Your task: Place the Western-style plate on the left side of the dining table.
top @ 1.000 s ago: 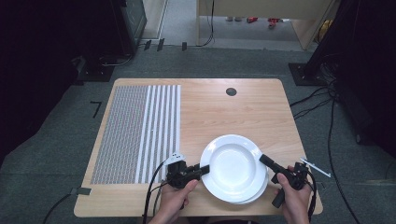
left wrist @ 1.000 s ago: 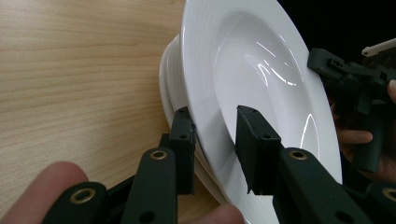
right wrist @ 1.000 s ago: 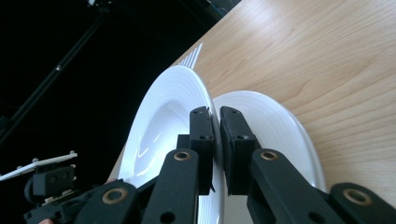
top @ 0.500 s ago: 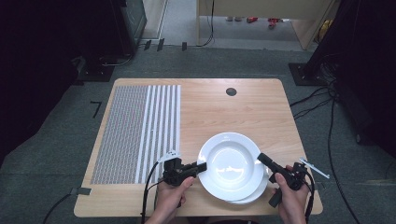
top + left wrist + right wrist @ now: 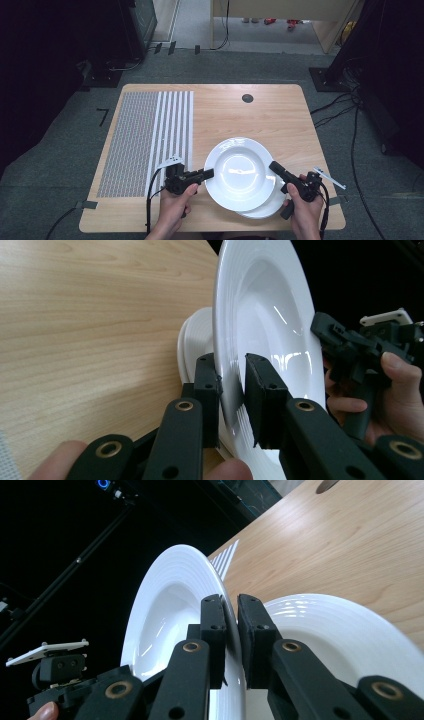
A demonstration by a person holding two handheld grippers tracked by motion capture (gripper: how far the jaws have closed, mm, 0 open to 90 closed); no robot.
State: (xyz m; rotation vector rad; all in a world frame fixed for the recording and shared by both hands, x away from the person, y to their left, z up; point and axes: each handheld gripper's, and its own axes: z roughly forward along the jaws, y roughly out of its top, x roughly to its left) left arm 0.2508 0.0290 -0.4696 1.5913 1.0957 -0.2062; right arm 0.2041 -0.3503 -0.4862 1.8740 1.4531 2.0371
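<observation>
Two white plates (image 5: 241,172), two tongs (image 5: 209,173), one table (image 5: 280,120).

My wooden counter (image 5: 280,115) carries a grey-and-white striped mat (image 5: 145,135) on its left side and a white plate (image 5: 270,207) near my edge.

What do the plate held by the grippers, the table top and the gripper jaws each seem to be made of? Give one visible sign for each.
Plate: likely glazed ceramic; glossy white with sharp highlights and moulded rings on its rim.
Table: wood or wood-look laminate; pale grain lines, satin sheen.
Jaws of the left gripper and right gripper: probably matte black plastic, with brass-coloured inserts at the joints.
</observation>
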